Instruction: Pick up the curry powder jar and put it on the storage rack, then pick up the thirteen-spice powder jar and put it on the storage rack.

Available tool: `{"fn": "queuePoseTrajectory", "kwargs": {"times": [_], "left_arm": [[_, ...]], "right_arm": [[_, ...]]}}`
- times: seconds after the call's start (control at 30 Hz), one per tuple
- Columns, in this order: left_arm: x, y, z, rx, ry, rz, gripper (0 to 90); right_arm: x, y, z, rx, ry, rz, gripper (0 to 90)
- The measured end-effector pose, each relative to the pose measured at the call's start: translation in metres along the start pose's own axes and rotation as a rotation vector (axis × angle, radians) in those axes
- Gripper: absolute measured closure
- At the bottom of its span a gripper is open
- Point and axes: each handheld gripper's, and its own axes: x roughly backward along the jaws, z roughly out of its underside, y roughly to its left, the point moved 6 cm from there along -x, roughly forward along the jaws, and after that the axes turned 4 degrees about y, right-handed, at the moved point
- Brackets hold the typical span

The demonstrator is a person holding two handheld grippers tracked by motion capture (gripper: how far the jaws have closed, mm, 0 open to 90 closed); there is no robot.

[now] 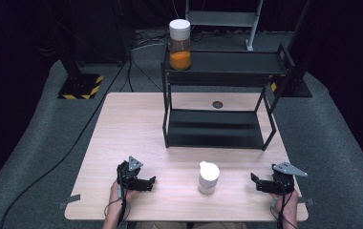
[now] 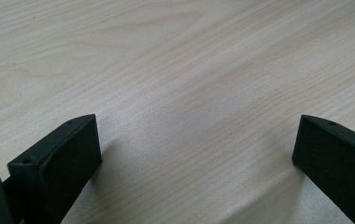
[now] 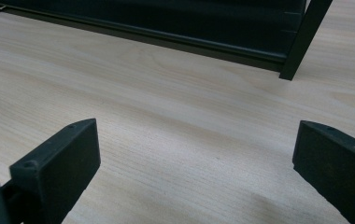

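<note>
Near the front edge of the table (image 1: pixel 122 124), roughly midway between the two grippers, stands a small white jar (image 1: pixel 208 178) with a white lid, upright and touched by nothing. It sits just in front of the black two-tier shelf rack (image 1: pixel 218 129), with a strip of bare wood between them.

To the jar's left, the left gripper (image 1: pixel 152 182) rests low over the table in the person's left hand (image 1: pixel 120 193), its jaws pointing toward the jar but well apart from it. In the left gripper view, the left gripper (image 2: pixel 196 144) has its jaws spread wide with nothing between them but pale wood grain.

To the jar's right, the right gripper (image 1: pixel 254 180) is held by the person's right hand (image 1: pixel 284 202) near the table's right front corner, jaws aimed inward toward the jar and also apart from it. In the right gripper view, the right gripper (image 3: pixel 196 147) is likewise wide open and empty, and beyond the jaws lie the rack's bottom shelf (image 3: pixel 166 23) and one of its front legs (image 3: pixel 301 42), standing on the wood.

Farther back, on the left end of the rack's top shelf, stands a tall clear jar of orange powder (image 1: pixel 180 45) with a white cap, upright. A small dark round spot (image 1: pixel 217 104) shows on the tabletop behind the rack. Beyond the table, cables (image 1: pixel 74 143) run across the grey floor.
</note>
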Motion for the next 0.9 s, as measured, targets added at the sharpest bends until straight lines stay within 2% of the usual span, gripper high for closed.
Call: {"fn": "queuePoseTrajectory", "kwargs": {"times": [0.2, 0.33, 0.43, 0.53, 0.83, 0.9], "left_arm": [[0.000, 0.000, 0.000, 0.001, 0.001, 0.000, 0.8], [0.000, 0.000, 0.000, 0.001, 0.001, 0.000, 0.8], [0.000, 0.000, 0.000, 0.000, 0.000, 0.000, 0.8], [0.000, 0.000, 0.000, 0.000, 0.001, 0.000, 0.8], [0.000, 0.000, 0.000, 0.002, 0.001, 0.000, 0.8], [0.000, 0.000, 0.000, 0.003, 0.000, 0.001, 0.8]], "right_arm": [[0.000, 0.000, 0.000, -0.004, 0.001, 0.000, 0.0], [0.000, 0.003, 0.000, -0.002, 0.001, 0.024, 0.0], [0.001, 0.005, 0.002, -0.017, -0.012, 0.048, 0.0], [0.002, 0.004, 0.003, -0.036, -0.021, 0.050, 0.0], [0.001, 0.010, 0.000, -0.029, 0.009, 0.095, 0.0], [0.004, 0.013, 0.002, -0.049, 0.002, 0.087, 0.0]]}}
